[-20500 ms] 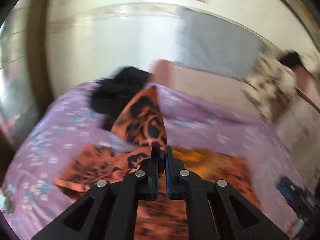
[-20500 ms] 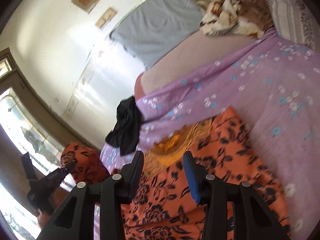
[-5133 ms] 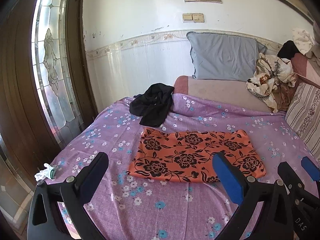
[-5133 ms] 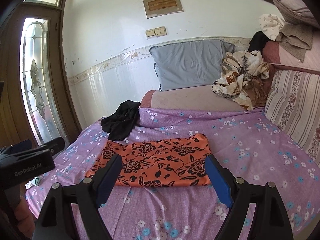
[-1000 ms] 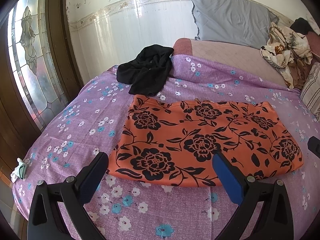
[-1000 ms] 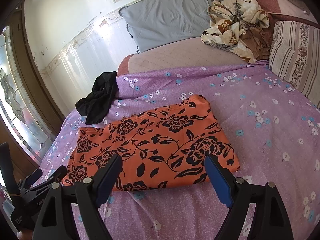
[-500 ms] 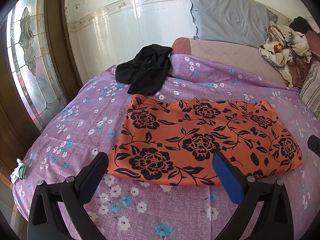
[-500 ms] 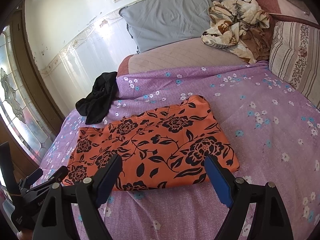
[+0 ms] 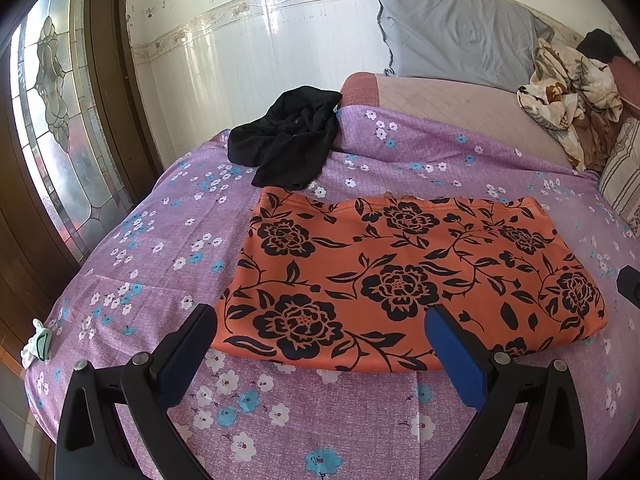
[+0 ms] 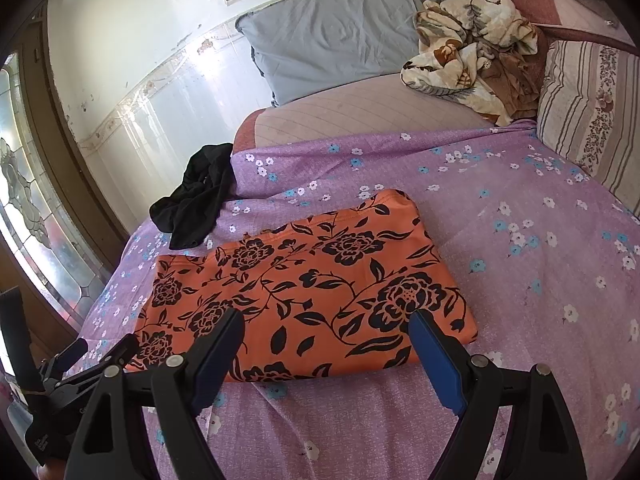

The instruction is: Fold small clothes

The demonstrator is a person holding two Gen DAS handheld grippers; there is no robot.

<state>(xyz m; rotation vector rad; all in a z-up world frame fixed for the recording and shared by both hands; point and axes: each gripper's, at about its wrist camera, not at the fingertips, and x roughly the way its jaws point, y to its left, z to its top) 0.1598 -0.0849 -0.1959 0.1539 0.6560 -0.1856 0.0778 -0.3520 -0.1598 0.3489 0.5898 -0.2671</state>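
Purple flowered bedsheet (image 9: 160, 248) carries a folded orange garment (image 9: 400, 280) mid-frame, left gripper (image 9: 320, 344) and right gripper (image 10: 326, 344) both spread, empty.

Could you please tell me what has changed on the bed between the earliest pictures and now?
Earlier the left gripper was shut on the orange flowered cloth, lifting part of it. It has since let go; the cloth now lies folded flat on the purple sheet. Both grippers, the right gripper too, stand open and empty. The black garment stayed at the sheet's far edge.
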